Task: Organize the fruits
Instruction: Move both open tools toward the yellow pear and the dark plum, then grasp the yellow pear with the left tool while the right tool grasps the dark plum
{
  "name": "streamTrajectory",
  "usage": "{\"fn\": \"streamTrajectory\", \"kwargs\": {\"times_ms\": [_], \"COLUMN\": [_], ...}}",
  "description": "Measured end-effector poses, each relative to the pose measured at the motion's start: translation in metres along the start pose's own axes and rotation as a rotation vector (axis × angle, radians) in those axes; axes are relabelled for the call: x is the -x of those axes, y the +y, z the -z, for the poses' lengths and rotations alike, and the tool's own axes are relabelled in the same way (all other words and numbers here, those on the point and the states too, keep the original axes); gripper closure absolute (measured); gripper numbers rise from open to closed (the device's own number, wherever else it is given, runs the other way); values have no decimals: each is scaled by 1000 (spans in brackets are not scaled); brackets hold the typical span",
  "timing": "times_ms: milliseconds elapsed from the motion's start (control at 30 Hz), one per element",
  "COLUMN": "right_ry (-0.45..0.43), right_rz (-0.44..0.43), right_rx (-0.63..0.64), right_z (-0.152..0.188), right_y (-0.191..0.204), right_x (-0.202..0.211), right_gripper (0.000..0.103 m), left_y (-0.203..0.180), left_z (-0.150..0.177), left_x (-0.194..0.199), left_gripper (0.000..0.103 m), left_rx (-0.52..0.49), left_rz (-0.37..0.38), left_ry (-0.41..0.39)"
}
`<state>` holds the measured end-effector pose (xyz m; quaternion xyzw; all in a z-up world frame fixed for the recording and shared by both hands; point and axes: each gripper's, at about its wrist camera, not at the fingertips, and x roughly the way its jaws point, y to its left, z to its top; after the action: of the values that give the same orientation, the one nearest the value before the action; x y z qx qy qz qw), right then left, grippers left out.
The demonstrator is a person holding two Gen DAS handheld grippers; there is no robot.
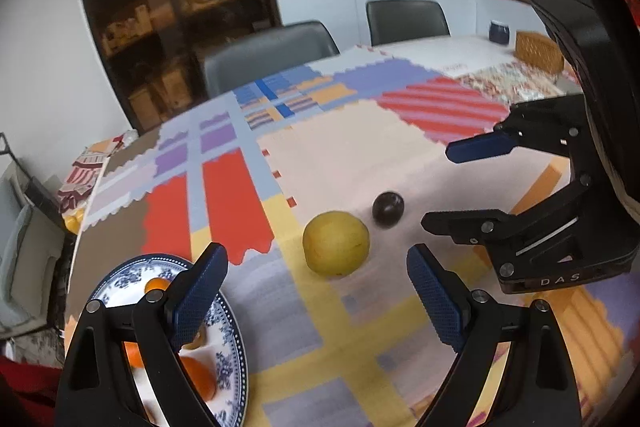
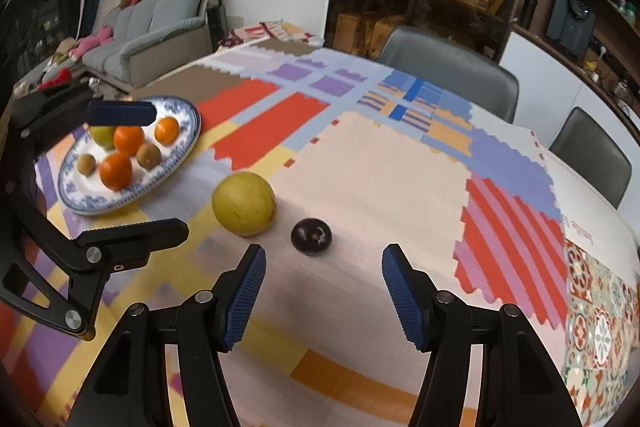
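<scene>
Right wrist view: the right gripper (image 2: 324, 291) hovers with fingers released and empty, just short of a dark plum (image 2: 311, 236) on the worktop (image 2: 380, 167). A yellow pear (image 2: 244, 204) lies just beside the plum, apart from it. Oranges (image 2: 129, 140) and kiwis (image 2: 149, 155) sit on the blue-patterned plate (image 2: 80, 205). Left gripper (image 1: 318, 291) fingers are spread wide, empty, near the pear.

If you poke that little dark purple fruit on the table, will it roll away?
Probably. The dark plum looks round and sits loose on the flat tablecloth, so a nudge could send it rolling. Its skin looks shiny, so it may be slippery. It's smaller than the yellow fruit, so probably lighter.
</scene>
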<state>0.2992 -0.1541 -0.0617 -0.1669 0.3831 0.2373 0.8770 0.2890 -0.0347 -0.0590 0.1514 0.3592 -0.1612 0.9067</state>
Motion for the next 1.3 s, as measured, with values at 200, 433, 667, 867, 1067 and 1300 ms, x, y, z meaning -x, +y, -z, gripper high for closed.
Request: {"fn": "streamTrajectory", "kwargs": {"times_ms": [200, 433, 667, 867, 1067, 1300], "right_ry": [45, 65, 74, 83, 72, 45], "right_rz": [-29, -61, -111, -159, -140, -107], "right_rx": [24, 20, 9, -12, -69, -143], "right_z": [0, -4, -7, -4, 0, 5], "right_y": [-2, -8, -9, -12, -19, -22], "right_x": [-27, -48, -60, -64, -59, -45], "right_gripper": [42, 48, 58, 71, 71, 71], "left_y": [2, 7, 6, 5, 3, 4], "left_z": [-1, -2, -3, -4, -6, -5], "left_x": [-24, -42, -56, -62, -67, -65], "left_gripper": [11, 16, 23, 35, 49, 53], "left_rx": [-38, -43, -37, -25, 5, 73], "left_rz": [31, 67, 98, 117, 128, 124], "left_ry": [41, 66, 90, 101, 115, 139]}}
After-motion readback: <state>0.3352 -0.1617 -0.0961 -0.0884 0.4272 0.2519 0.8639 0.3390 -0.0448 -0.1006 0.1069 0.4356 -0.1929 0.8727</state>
